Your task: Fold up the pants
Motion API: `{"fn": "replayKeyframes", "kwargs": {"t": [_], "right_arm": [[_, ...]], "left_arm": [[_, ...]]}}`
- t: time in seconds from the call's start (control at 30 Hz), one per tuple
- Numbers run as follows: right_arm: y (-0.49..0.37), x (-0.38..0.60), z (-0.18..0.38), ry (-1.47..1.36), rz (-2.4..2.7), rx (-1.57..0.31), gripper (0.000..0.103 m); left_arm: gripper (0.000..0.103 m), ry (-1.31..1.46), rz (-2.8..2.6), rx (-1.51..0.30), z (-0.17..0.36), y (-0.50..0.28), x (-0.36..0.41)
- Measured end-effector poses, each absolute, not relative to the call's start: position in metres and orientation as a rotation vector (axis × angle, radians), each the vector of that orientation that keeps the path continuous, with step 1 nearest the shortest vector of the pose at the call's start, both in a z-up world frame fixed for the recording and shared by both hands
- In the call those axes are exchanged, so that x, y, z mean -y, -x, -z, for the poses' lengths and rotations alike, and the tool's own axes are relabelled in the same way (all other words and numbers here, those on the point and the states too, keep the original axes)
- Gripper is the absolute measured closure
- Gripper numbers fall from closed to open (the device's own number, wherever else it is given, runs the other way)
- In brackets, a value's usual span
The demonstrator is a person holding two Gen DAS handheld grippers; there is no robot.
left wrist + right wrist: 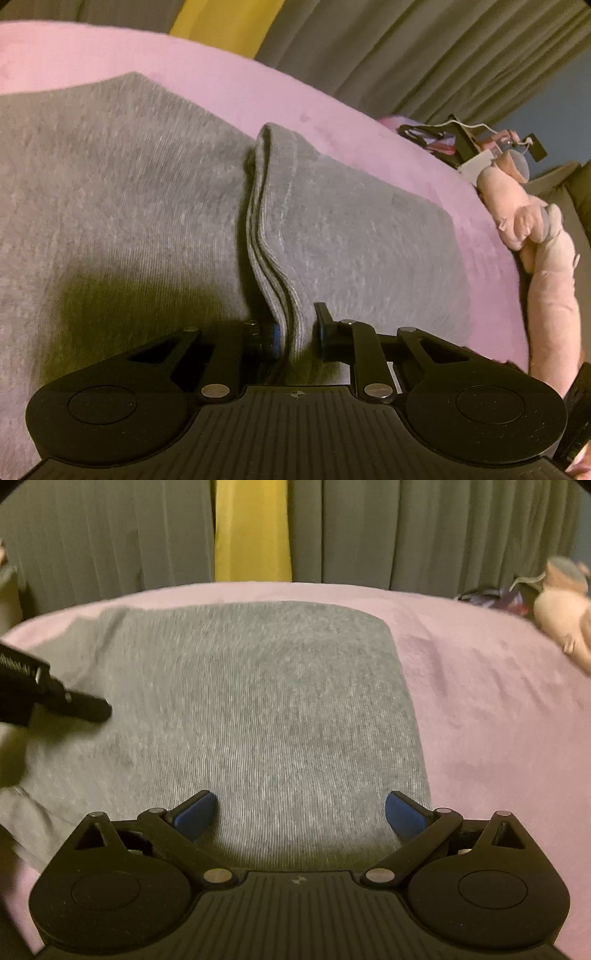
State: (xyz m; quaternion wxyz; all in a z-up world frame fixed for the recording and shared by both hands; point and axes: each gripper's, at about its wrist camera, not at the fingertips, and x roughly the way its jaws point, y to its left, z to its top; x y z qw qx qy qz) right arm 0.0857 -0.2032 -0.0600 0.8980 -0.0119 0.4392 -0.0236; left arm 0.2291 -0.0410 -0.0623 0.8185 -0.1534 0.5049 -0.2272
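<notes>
Grey knit pants (110, 206) lie on a pink bedspread (369, 122). In the left wrist view my left gripper (295, 332) is shut on a raised, layered edge of the pants (273, 229), which stands up between the fingers. In the right wrist view the pants (280, 701) lie flat and folded, with a straight right edge. My right gripper (300, 812) is open and empty just above the cloth near its front edge. The left gripper's black finger (74, 705) shows at the left, over the pants.
A pink plush toy (535, 236) lies at the bed's right edge, also seen in the right wrist view (565, 616). Small items (461, 140) sit beyond it. Grey curtains (424, 528) with a yellow strip (251, 528) hang behind the bed.
</notes>
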Motion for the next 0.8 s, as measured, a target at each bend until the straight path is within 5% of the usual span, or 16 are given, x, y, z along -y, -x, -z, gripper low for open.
{"fn": "replayKeyframes", "kwargs": {"t": [0.6, 0.8], "right_arm": [[-0.065, 0.182, 0.041, 0.129, 0.013, -0.795, 0.004], [-0.078, 0.204, 0.046, 0.006, 0.041, -0.843, 0.004]], "left_arm": [[0.087, 0.363, 0.437, -0.991, 0.043, -0.214, 0.035], [0.079, 0.415, 0.338, -1.053, 0.059, -0.226, 0.021]]}}
